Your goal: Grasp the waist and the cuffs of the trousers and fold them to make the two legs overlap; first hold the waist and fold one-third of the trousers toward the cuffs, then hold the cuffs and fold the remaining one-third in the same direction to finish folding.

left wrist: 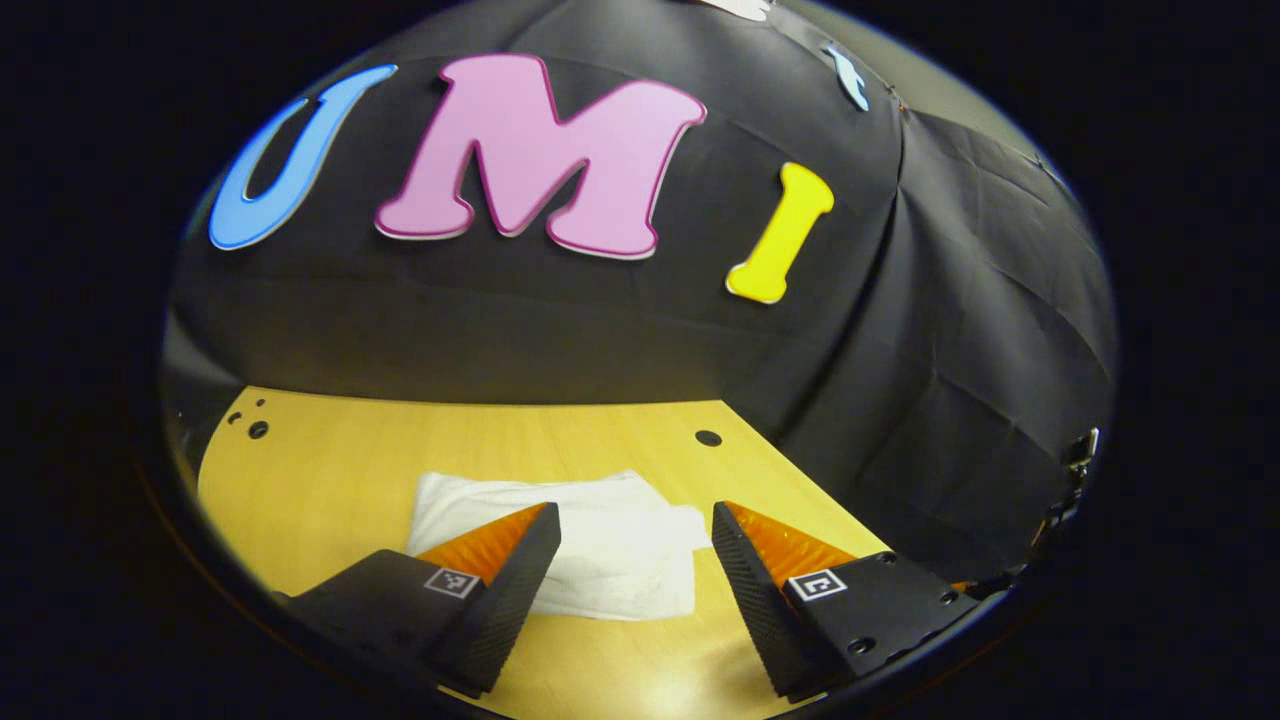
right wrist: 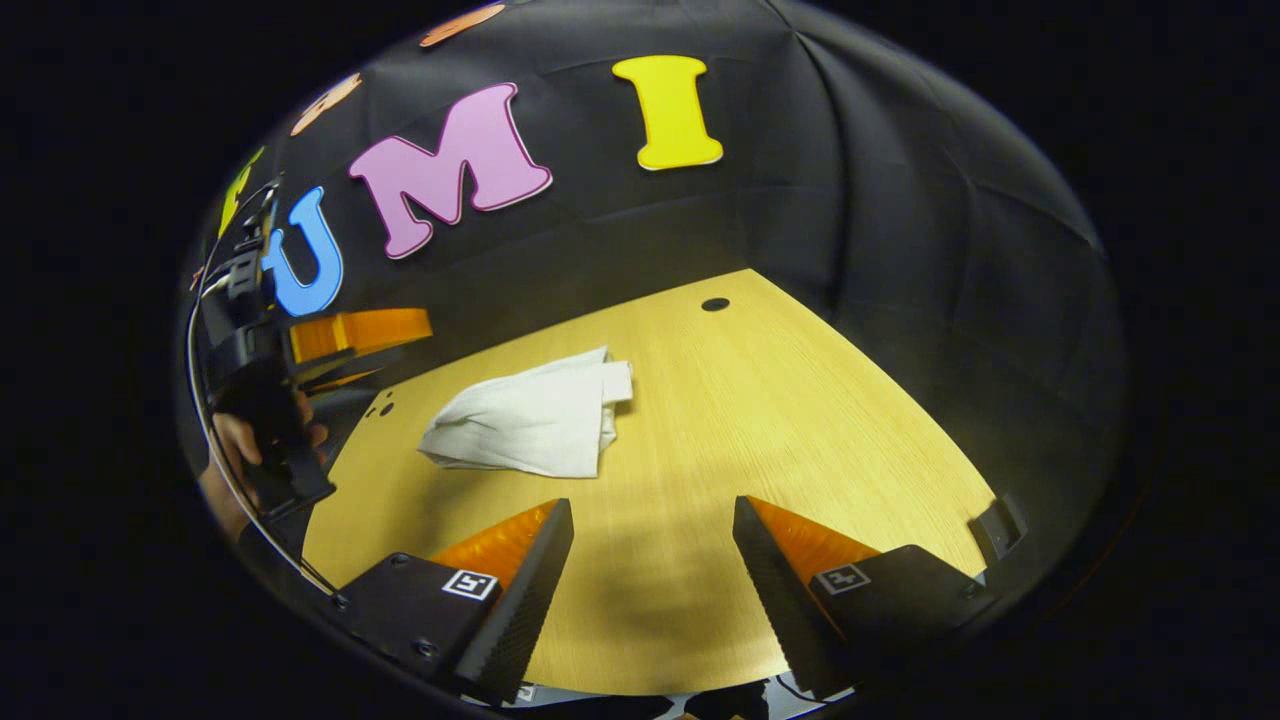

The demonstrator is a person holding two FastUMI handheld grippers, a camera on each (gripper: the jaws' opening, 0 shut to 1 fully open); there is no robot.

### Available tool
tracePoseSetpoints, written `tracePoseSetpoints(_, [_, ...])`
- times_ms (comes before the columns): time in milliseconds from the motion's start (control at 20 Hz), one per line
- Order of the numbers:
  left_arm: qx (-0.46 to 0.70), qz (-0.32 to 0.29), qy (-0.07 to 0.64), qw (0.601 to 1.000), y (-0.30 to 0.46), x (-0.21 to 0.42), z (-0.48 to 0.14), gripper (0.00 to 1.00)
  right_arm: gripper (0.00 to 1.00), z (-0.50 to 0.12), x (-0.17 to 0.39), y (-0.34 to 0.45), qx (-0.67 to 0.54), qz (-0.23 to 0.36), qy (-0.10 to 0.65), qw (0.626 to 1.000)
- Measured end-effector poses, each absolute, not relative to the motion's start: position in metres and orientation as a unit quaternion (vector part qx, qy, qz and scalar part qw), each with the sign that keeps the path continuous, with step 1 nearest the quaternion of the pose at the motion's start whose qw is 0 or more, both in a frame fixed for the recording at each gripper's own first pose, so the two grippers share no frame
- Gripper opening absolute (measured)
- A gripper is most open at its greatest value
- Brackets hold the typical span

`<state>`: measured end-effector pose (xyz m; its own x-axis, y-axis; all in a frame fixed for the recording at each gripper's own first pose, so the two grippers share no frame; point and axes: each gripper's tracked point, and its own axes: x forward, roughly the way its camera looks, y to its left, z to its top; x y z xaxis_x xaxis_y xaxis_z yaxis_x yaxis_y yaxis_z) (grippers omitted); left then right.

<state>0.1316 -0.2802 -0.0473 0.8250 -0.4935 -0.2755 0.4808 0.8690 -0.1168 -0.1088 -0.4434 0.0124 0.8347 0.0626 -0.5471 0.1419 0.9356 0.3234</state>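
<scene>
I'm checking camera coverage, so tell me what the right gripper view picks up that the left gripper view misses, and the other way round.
The right gripper view alone adds the left gripper at its left edge, held by a hand, with the trousers lying off to the left of the right gripper. The left gripper view alone puts the folded white trousers directly ahead between its own open fingers. Both share the trousers, the wooden table and open jaws holding nothing.

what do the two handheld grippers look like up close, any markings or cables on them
Each gripper, left gripper and right gripper, has two wedge-shaped fingers with ridged inner faces, on dark blocks with screws and a small square black-and-white tag. In the right gripper view, the left one appears farther off, dark-bodied with thin cables, held by a hand.
</scene>
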Motion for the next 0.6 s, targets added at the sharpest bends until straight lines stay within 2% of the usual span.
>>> tracePoseSetpoints(350, [-0.03,-0.131,0.097,0.986,-0.14,0.072,-0.012,0.96,0.98,0.051,-0.113,-0.403,0.14,0.028,0.263,0.954])
tracePoseSetpoints(600, [-0.043,-0.058,0.081,0.994,-0.053,0.018,-0.02,0.96,0.98,0.077,-0.137,-0.369,0.113,0.046,0.24,0.963])
